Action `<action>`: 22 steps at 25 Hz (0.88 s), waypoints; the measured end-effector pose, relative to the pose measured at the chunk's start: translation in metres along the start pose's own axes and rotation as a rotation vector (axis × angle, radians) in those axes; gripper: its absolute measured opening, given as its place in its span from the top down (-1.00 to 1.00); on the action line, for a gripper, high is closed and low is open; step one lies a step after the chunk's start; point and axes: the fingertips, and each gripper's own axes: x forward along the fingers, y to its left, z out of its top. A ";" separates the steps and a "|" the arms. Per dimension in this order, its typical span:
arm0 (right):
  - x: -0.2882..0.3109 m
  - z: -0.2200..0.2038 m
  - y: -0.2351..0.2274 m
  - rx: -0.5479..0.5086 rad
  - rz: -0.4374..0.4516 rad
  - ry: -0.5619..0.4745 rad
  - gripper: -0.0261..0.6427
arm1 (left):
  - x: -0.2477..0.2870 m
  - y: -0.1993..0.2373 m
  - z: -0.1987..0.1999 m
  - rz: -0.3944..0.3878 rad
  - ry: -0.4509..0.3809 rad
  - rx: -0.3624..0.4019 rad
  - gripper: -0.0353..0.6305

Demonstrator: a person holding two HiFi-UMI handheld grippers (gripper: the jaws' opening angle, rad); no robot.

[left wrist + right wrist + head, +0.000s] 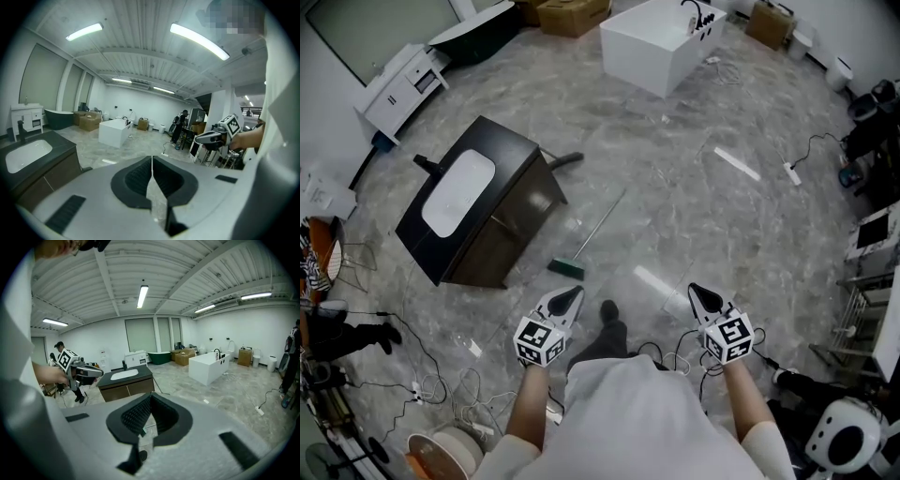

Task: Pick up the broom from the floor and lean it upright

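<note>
Pads [138, 178] of the left gripper [152, 160] are pressed together along their seam, and nothing is caught between them. The pads of the right gripper [150, 397] are likewise closed tip to tip, and nothing is held there either. Both grippers are carried in front of the person, side by side and well apart, each pointed slightly downward, with a dark shoe [607, 311] seen on the floor between them.

All places are given from the dark vanity cabinet [514, 223], which has a white basin [457, 192] set into its top. The two grippers are found on the person's side of the cabinet, off its front, and neither touches it. The broom [592, 232] is left lying flat on the grey marbled floor [694, 216], near the cabinet's front but apart from it. Its green head is placed closest to the cabinet's nearer front corner, just ahead of the left gripper, and its thin handle is run at a slant away from the person. No gripper is in contact with it.

Beyond the cabinet a white bathtub [652, 42] is seen, and past the cabinet's far left side a white drawer unit [398, 89] is set against the wall. Loose cables [441, 384] are strewn on the floor to the near left of the cabinet
</note>
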 end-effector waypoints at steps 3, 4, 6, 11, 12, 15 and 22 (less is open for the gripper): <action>0.041 0.017 -0.010 -0.005 -0.007 0.015 0.92 | 0.019 0.040 0.005 -0.010 0.013 -0.011 0.86; 0.054 0.022 -0.012 -0.004 -0.011 0.019 0.92 | 0.024 0.053 0.006 -0.013 0.016 -0.015 0.86; 0.078 0.033 -0.017 0.000 -0.017 0.026 0.92 | 0.035 0.078 0.011 -0.020 0.019 -0.020 0.86; 0.135 0.052 -0.022 -0.004 -0.013 0.052 0.92 | 0.059 0.129 0.022 -0.042 0.023 -0.010 0.86; 0.146 0.056 -0.023 -0.009 -0.009 0.057 0.92 | 0.063 0.139 0.025 -0.045 0.022 -0.009 0.86; 0.180 0.071 -0.026 -0.029 0.003 0.072 0.92 | 0.078 0.166 0.035 -0.051 0.019 -0.015 0.86; 0.223 0.086 -0.034 -0.046 0.035 0.087 0.92 | 0.098 0.195 0.042 -0.046 0.012 -0.036 0.86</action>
